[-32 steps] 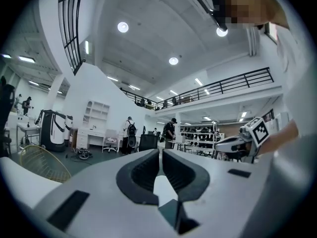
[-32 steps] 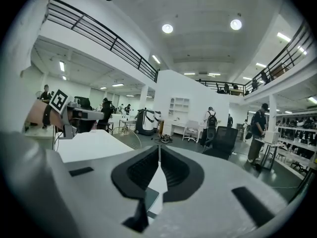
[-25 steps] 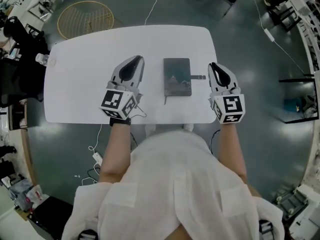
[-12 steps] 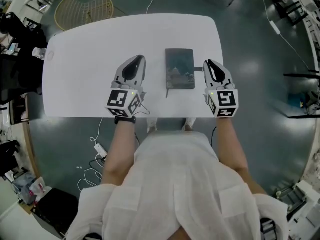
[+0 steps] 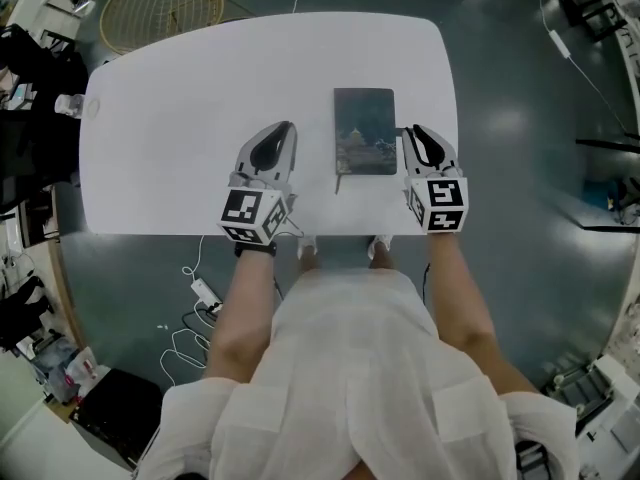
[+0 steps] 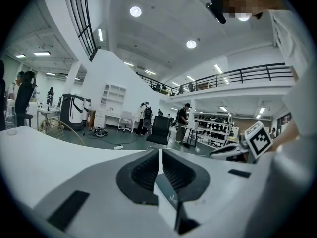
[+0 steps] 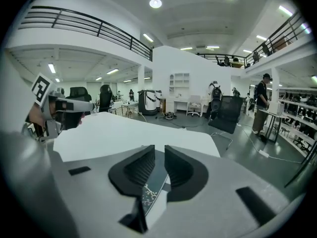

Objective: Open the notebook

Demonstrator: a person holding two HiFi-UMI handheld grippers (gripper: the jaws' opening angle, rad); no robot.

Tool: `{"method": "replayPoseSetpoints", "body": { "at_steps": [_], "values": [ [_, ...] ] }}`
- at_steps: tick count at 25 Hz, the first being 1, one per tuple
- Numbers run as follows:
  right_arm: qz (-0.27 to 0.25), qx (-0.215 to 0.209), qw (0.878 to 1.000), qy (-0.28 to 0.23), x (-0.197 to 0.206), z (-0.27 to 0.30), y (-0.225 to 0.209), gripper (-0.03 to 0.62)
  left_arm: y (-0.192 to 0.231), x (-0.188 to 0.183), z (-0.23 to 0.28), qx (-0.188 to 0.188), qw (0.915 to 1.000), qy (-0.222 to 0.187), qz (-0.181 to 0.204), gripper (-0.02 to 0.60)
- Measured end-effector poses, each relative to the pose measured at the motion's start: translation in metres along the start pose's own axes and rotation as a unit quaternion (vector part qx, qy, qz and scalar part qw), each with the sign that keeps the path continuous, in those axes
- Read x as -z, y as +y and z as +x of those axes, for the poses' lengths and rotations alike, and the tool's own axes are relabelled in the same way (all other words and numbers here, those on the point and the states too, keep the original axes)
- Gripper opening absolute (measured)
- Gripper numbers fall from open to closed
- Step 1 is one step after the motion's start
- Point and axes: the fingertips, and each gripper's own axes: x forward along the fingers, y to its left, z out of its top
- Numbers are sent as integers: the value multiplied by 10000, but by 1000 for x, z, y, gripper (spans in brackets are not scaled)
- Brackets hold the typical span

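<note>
The notebook [image 5: 364,128] lies closed on the white table [image 5: 180,118], its dark cover up and a thin ribbon [image 5: 338,182] trailing from its near left corner. My right gripper [image 5: 410,132] sits low at the notebook's right edge. Its jaws are opening, and in the right gripper view [image 7: 159,153] a strip of the patterned cover [image 7: 148,195] shows in the gap, with no pad pressing on it. My left gripper [image 5: 288,128] hovers over bare table a little left of the notebook. In the left gripper view [image 6: 160,152] its jaws stand together with nothing between them.
A small clear bottle [image 5: 68,104] stands at the table's left edge. A yellow wire basket [image 5: 160,8] sits on the floor beyond the far left corner. Cables [image 5: 200,298] lie on the floor near my feet. The table's near edge runs just behind both grippers.
Both grippers have come down toward the table. The right one has closed in on the notebook's right edge and its jaws have parted. The left one stays left of the notebook.
</note>
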Motion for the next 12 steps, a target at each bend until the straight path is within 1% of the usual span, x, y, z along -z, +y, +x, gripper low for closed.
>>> {"method": "replayPoseSetpoints", "body": {
  "at_steps": [3,6,12],
  "values": [
    [176,-29,9997,184,20,9,0,70,1,10,3,10,10000,49,-16,21],
    [414,-132,9983,395,41,21,0,95,-2,19,9,98,9999,105,-25,21],
    [758,-87,9942,760,74,33,-4,98,-8,26,10,155,9998,92,-68,21]
  ]
}}
